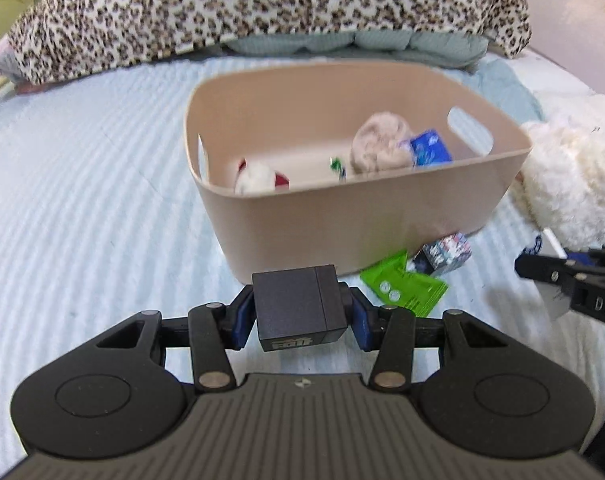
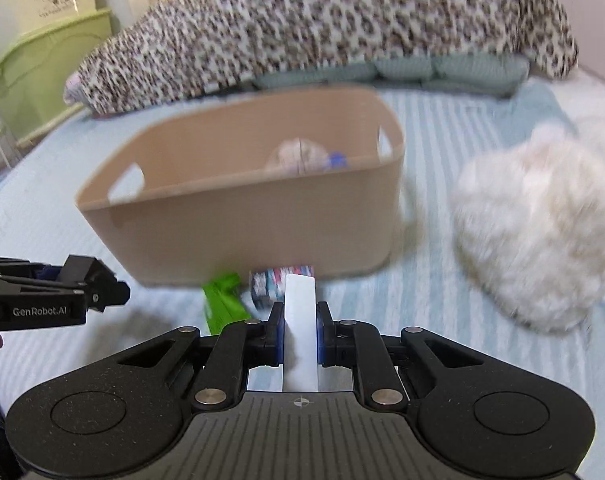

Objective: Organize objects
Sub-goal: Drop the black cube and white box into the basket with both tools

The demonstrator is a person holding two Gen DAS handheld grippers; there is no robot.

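A beige plastic bin [image 1: 342, 224] [image 2: 238, 220] stands on the bed. It holds a pale rolled cloth [image 1: 378, 144], a blue packet [image 1: 428, 148] and a white-and-red plush [image 1: 258, 178]. My left gripper [image 1: 300, 310] is shut on a dark grey box [image 1: 298, 306], in front of the bin. My right gripper [image 2: 299, 332] is shut on a flat white object [image 2: 299, 328]; it also shows at the right of the left wrist view [image 1: 542, 272]. A green packet [image 1: 404, 286] [image 2: 222, 300] and a small printed box [image 1: 446, 254] [image 2: 278, 282] lie by the bin's near wall.
A fluffy white plush [image 1: 570, 184] [image 2: 538, 228] lies right of the bin. A leopard-print blanket [image 1: 262, 8] [image 2: 322, 28] and teal pillows [image 2: 402, 68] are piled at the bed's far end. A green bedstead [image 2: 34, 64] stands at far left.
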